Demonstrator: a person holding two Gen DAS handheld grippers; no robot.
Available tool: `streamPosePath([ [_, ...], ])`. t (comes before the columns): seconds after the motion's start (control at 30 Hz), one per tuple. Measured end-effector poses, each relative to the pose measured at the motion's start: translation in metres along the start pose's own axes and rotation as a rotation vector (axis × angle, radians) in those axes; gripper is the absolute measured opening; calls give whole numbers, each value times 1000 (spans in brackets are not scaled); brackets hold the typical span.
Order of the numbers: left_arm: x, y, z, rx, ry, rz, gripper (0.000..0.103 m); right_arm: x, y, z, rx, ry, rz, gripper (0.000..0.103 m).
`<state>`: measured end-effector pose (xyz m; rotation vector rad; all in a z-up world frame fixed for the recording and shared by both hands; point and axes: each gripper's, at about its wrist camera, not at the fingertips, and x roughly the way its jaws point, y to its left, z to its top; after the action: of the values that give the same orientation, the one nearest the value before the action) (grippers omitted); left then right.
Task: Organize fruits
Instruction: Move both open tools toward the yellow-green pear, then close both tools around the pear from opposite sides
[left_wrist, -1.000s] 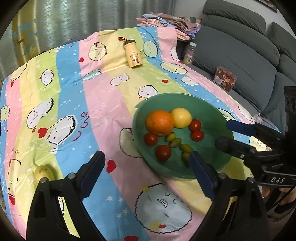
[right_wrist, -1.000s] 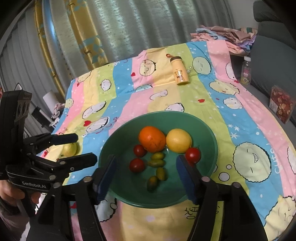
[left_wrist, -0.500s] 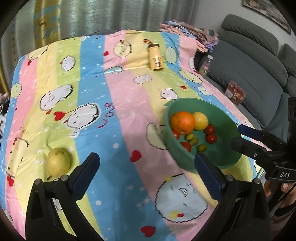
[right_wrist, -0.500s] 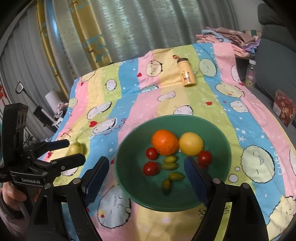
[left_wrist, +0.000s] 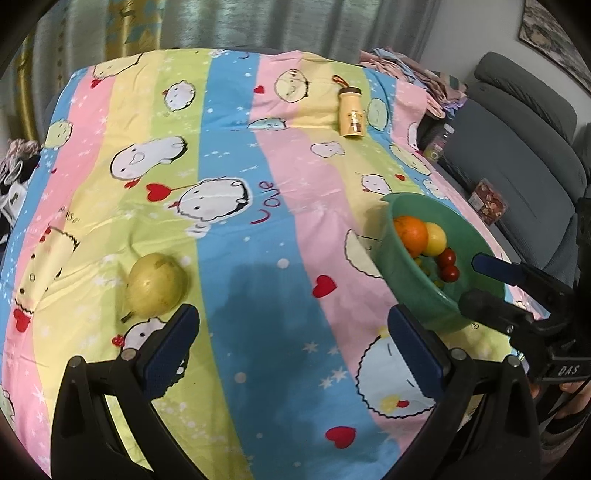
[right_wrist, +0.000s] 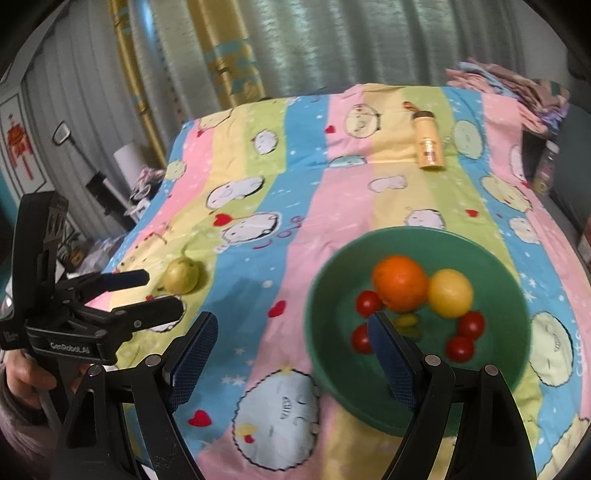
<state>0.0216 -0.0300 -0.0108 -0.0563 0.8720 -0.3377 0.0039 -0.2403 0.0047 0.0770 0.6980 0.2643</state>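
- left gripper (left_wrist: 291, 343) fingers spread wide, empty — pear (left_wrist: 157, 286) lies just beside it
- right gripper (right_wrist: 295, 354) fingers spread, empty, near the green bowl (right_wrist: 509, 280)

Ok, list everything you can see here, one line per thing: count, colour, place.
pear: 1, yellow-green, on the cloth, left of the bowl
bowl: 1, green, right side of the cloth
orange: 1, orange, in the bowl
lemon: 1, yellow, beside the orange
tomatoes: 4, red, in the bowl
small bottle: 1, yellow, lying at the far end
striped cloth: 1, pastel, covering the table
sofa: 1, grey, right
left gripper: open, empty
right gripper: open, empty
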Motion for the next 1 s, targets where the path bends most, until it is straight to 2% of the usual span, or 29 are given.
streamPosePath([
  [0.37, -7, 38, -7, -77, -24, -15, 102, 24, 37, 3, -89, 63, 32, 83],
  [0.77, -30, 118, -30, -185, -93, -59, 102, 63, 81, -5, -174, 159, 128, 83],
  [1.0, -31, 126, -25, -186, -145, -188, 102, 93, 97, -5, -168, 211, 198, 83],
])
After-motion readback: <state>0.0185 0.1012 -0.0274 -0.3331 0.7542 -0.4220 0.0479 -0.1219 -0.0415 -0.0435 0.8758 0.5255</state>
